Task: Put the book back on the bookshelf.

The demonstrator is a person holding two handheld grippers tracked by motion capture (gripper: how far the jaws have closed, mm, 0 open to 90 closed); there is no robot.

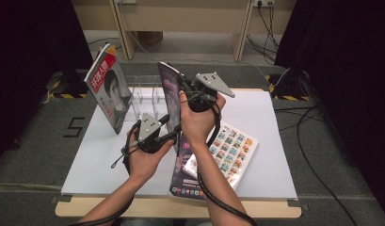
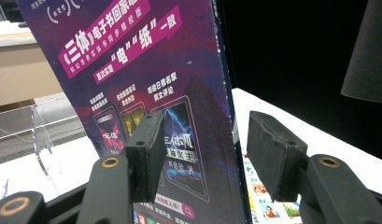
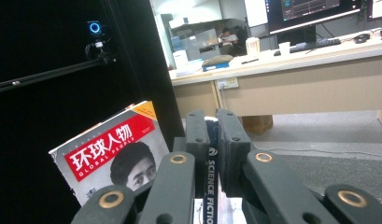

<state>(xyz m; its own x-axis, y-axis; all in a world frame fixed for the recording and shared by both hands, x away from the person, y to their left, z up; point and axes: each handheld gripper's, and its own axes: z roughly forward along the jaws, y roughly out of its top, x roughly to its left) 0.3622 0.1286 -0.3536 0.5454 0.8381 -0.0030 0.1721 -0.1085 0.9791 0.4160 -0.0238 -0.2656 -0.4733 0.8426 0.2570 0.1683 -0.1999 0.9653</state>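
A purple magazine stands tilted on its lower edge above the white tabletop. My right gripper is shut on its spine near the top and holds it up. My left gripper comes in from the left at mid-height. In the left gripper view its jaws stand open around the magazine's free edge, the purple cover between the pads, with a gap at the right pad.
A red-covered magazine leans upright in a clear acrylic rack at the back left. A book with a colourful grid cover lies flat under my right forearm. Dark curtains hang at both sides, and cables lie on the floor at the right.
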